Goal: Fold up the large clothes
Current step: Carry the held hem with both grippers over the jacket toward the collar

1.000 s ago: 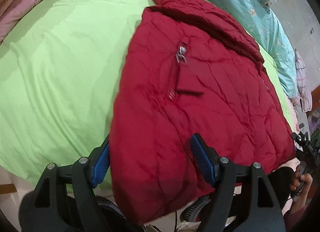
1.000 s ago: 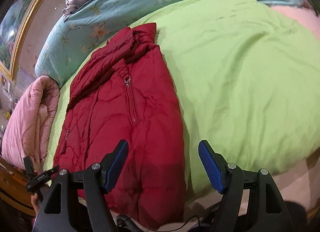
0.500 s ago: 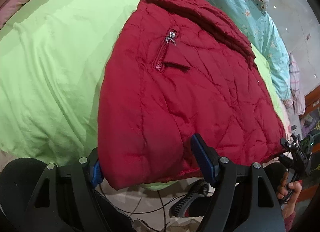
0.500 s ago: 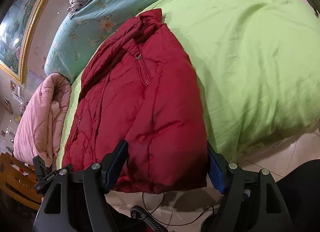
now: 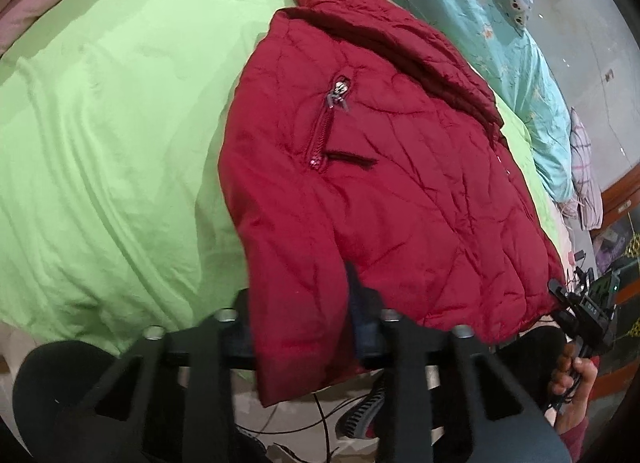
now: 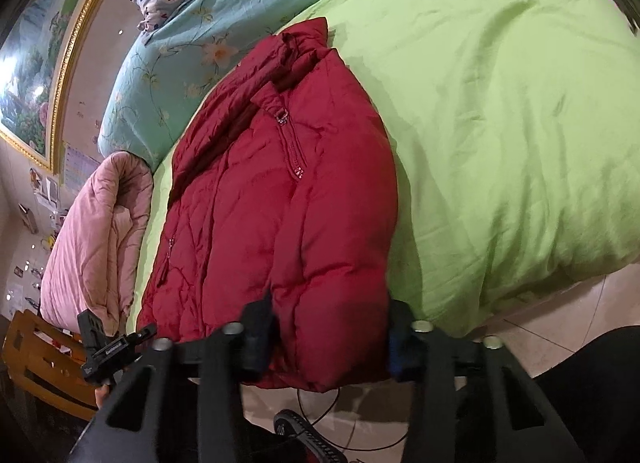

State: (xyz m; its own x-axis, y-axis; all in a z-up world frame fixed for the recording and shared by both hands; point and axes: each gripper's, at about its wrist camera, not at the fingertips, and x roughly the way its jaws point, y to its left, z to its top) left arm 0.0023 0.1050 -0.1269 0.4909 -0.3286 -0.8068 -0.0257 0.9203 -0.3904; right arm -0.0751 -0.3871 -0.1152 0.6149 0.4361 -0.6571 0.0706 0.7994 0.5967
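Grippers closed in on hem since a second ago: left gripper (image 5: 302, 337) and right gripper (image 6: 328, 337) each pinched jacket (image 5: 384, 183) on quilt (image 5: 112, 135), ready for fold.

Both tools' fingertips (image 5: 362, 327) (image 6: 256, 337) blurred, half-buried under red jacket (image 5: 380, 191) hem; grip state unclear

Hand-held gripper (image 5: 300, 327): black frame, silver screws, blue finger pads.
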